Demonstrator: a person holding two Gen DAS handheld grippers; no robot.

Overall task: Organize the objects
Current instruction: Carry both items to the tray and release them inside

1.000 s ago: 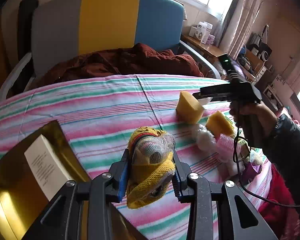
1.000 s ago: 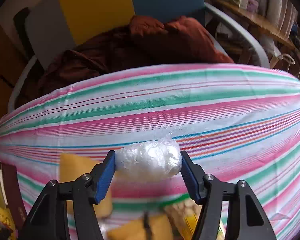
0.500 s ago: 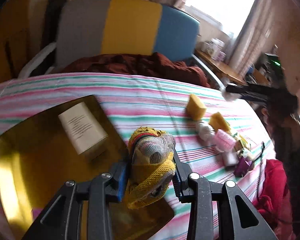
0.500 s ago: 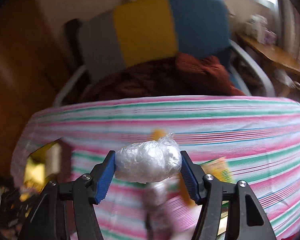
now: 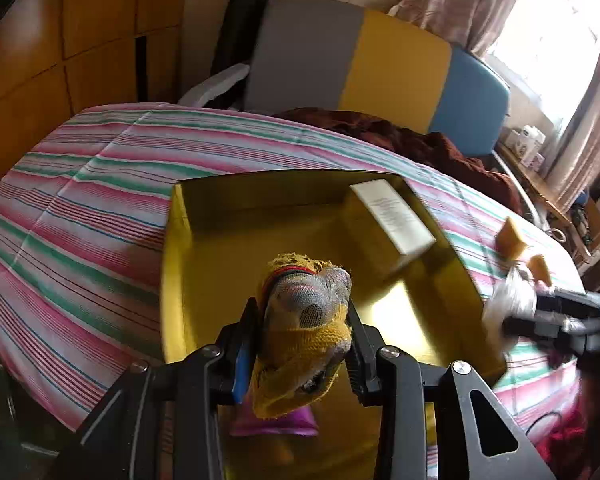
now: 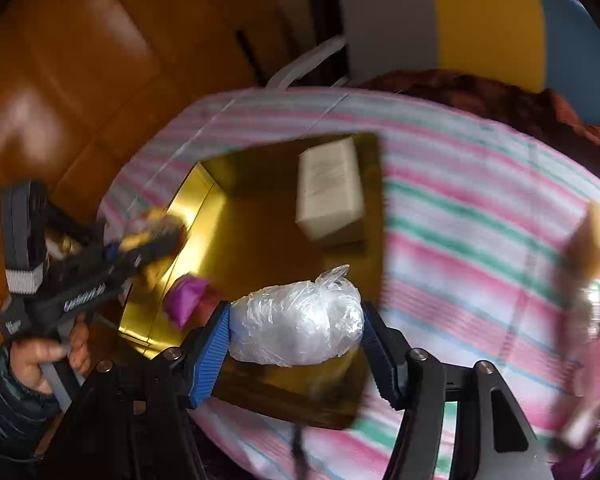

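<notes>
Left tongs (image 5: 300,350) clamp a yellow knit bundle (image 5: 304,336), right tongs (image 6: 296,330) a plastic-wrapped ball (image 6: 296,322) — both angled down over the gold tray (image 5: 204,272).

Table covering: striped cloth (image 5: 100,184) in pink, green and white, across the middle.
Seat: chair back (image 5: 364,68) in grey, yellow and blue panels, at 12 o'clock beyond the table.
On seat: crumpled dark red fabric (image 5: 416,140).
Wall: glossy orange-brown wood panelling (image 5: 60,40), at 10 o'clock.
Window: bright daylight, pale curtains (image 5: 460,4), at 2 o'clock.
Side shelf: wooden ledge (image 5: 540,188) with small white containers, at 3 o'clock.
</notes>
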